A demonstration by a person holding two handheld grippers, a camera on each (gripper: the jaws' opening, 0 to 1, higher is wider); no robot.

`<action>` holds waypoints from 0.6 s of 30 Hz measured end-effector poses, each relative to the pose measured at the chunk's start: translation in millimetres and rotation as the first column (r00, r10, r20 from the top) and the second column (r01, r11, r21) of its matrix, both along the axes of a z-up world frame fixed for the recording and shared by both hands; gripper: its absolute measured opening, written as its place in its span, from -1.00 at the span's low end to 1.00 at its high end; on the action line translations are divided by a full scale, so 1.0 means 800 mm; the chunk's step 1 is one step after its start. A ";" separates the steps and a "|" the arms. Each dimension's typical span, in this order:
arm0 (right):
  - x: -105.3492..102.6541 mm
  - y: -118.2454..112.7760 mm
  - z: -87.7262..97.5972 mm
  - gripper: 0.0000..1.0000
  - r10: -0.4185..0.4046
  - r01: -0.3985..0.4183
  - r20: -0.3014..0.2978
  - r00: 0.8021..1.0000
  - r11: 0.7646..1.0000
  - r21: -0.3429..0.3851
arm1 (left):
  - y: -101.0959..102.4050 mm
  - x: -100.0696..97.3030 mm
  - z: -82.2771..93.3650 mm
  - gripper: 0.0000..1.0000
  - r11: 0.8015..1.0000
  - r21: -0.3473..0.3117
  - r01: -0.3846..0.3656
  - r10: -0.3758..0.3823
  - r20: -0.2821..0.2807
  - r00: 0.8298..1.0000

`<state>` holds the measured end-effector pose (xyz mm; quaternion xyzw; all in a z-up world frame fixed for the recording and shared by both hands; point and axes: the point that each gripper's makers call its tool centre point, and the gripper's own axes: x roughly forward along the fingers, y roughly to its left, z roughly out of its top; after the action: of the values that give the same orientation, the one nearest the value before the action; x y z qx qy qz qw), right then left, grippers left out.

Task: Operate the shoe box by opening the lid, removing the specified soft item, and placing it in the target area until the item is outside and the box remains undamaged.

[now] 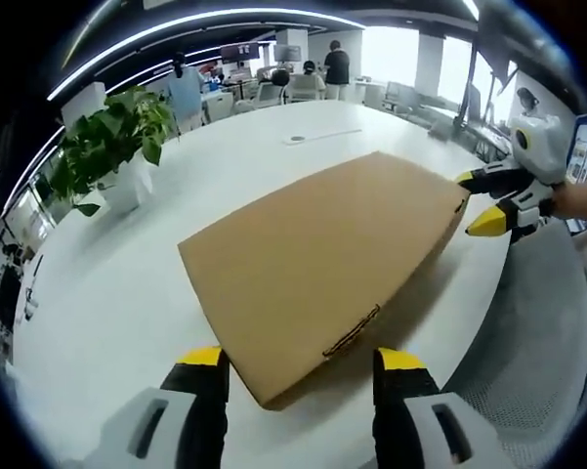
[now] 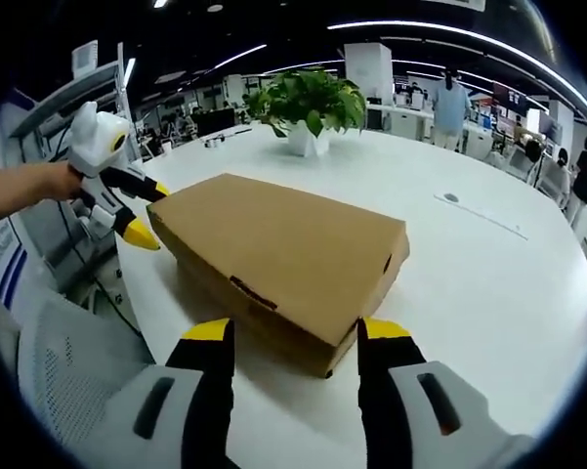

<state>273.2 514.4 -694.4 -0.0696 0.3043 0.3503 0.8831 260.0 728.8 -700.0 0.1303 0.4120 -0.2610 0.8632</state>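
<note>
shoe box (image 1: 322, 259) is lying closed and flat on the white table (image 1: 117, 313), its lid tab facing the near edge, so the person is bracketing it from both ends. left gripper (image 1: 301, 363) is hovering at one corner, fingers apart. right gripper (image 2: 289, 332) is waiting at the opposite corner, fingers spread too, likely readying to lift the lid. a potted plant (image 2: 311, 107) is sitting well behind.

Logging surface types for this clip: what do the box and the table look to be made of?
Shoe box: plain brown cardboard, matte, with a die-cut tab slot along its front edge; lid shut. Table: smooth white top, probably laminate, with a faint sheen from the ceiling lights.
</note>
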 end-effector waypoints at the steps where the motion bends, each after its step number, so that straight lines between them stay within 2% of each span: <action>1: 0.000 0.000 0.002 -0.06 -0.001 0.001 0.002 1.000 1.000 0.003 | 0.000 0.000 0.001 0.22 1.000 -0.001 -0.001 0.001 0.002 1.000; 7: 0.000 0.003 0.013 -0.01 -0.002 0.002 0.017 1.000 1.000 0.010 | 0.001 0.003 0.014 0.22 1.000 -0.019 -0.020 0.020 0.013 1.000; 13: 0.002 0.002 0.026 0.01 -0.010 0.009 0.019 1.000 0.999 0.034 | -0.002 0.003 0.020 0.28 1.000 -0.021 -0.005 0.005 0.015 1.000; 18: 0.006 0.002 0.041 0.00 -0.021 0.020 0.019 1.000 0.997 0.068 | -0.001 0.007 0.035 0.27 0.998 -0.064 -0.026 0.028 0.030 0.999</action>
<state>277.8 516.0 -661.4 -0.0399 0.2843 0.3506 0.8914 265.7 727.8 -671.9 0.1011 0.3920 -0.2604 0.8765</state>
